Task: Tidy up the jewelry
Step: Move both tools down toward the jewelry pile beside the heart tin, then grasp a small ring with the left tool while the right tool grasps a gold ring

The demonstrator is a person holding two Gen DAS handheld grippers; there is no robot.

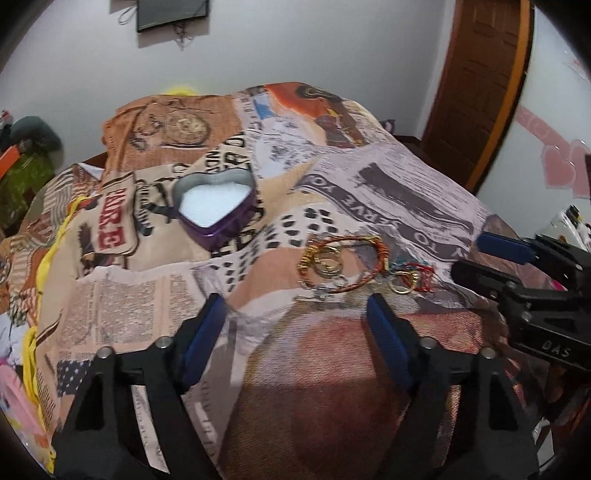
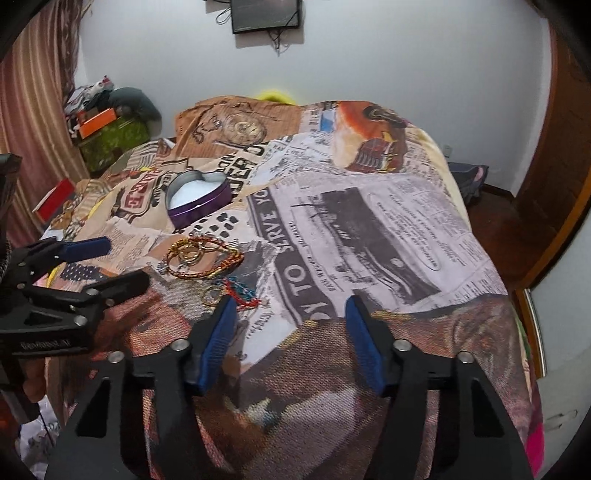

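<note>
A purple heart-shaped tin (image 1: 216, 206) with a white lining stands open on the printed blanket; it also shows in the right wrist view (image 2: 197, 199). A pile of jewelry (image 1: 340, 264) lies nearer: a red-gold braided bracelet (image 2: 207, 258), gold rings (image 2: 190, 254), and a red-blue thread bracelet (image 2: 240, 291) with a gold ring (image 1: 402, 284). My left gripper (image 1: 295, 308) is open, just short of the pile. My right gripper (image 2: 290, 304) is open, to the right of the pile. Each gripper shows in the other's view, the right one (image 1: 476, 254) and the left one (image 2: 118, 264).
The blanket (image 2: 369, 221) covers a bed and drops off at its right and near edges. Boxes and clothes (image 2: 107, 122) sit far left by a curtain. A wooden door (image 1: 480, 85) stands at the right. A dark frame (image 2: 266, 14) hangs on the wall.
</note>
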